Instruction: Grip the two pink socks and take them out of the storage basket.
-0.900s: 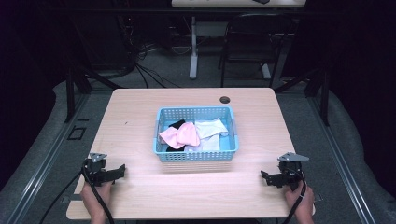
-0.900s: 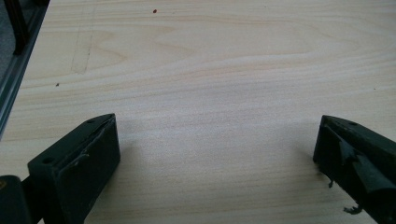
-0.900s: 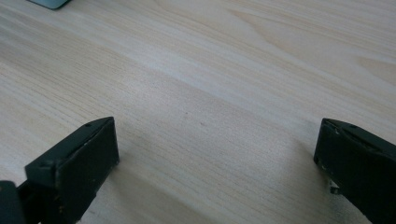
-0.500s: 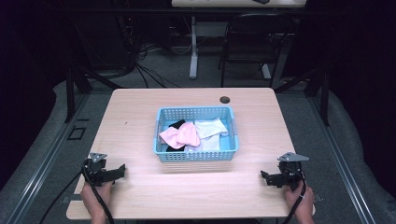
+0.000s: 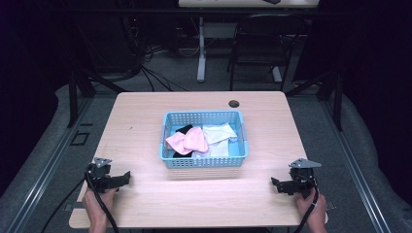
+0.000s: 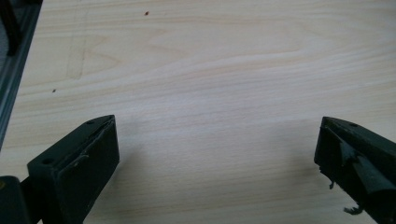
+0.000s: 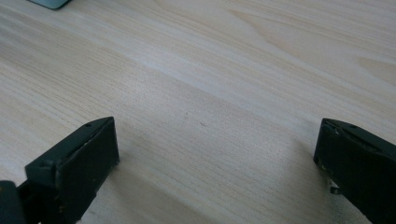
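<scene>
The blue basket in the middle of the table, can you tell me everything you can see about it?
The light blue rectangular plastic basket has walls full of small holes and a solid rim. It sits flat and upright at the middle of the pale wooden table. Inside lie a crumpled pink cloth, a white cloth and something black. Neither hand-held gripper touches it.
</scene>
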A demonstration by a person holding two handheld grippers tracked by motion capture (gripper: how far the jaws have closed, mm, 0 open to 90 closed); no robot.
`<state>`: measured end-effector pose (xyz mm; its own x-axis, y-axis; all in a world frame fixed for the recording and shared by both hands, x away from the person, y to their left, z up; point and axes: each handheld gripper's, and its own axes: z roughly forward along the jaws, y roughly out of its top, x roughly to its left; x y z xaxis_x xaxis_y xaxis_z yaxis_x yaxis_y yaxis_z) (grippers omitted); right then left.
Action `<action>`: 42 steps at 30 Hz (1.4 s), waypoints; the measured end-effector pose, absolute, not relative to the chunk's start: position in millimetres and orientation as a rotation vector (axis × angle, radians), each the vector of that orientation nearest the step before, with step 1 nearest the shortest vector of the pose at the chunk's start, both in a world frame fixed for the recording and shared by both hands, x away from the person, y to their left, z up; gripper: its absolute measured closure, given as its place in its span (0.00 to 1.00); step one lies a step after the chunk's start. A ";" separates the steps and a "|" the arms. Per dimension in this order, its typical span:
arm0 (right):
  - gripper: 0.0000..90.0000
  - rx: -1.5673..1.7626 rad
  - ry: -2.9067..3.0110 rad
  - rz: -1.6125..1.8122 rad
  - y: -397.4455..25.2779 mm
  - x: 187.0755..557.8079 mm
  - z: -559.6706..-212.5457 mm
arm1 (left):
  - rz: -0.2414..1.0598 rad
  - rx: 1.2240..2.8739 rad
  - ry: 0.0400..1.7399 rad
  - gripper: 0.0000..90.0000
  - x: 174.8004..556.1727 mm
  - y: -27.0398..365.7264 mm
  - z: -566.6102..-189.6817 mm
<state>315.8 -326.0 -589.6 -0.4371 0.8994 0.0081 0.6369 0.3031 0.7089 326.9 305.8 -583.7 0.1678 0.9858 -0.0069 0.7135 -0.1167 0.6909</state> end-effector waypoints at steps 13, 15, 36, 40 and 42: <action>0.00 1.373 2.185 0.915 -325.9 315.8 -589.6 | 0.563 1.927 1.481 0.00 329.9 281.5 -529.7; 0.00 1.373 2.186 0.915 -326.0 315.8 -589.5 | 0.543 1.927 1.479 0.00 334.5 277.5 -519.3; 0.00 1.373 2.185 0.915 -325.9 315.8 -589.6 | 0.481 2.134 1.330 0.00 374.2 229.5 -456.2; 0.00 1.373 2.185 0.915 -325.9 315.8 -589.6 | 0.450 2.174 1.302 0.00 385.6 214.2 -445.8; 0.00 1.373 2.185 0.915 -326.0 315.8 -589.5 | 0.441 2.190 1.293 0.00 388.7 210.2 -443.6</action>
<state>315.8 -326.0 -589.5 -0.4371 0.8994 0.0083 0.6371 0.3031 0.7087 388.7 210.2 -443.6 0.4830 0.8756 0.0014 0.6941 -0.3839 0.6090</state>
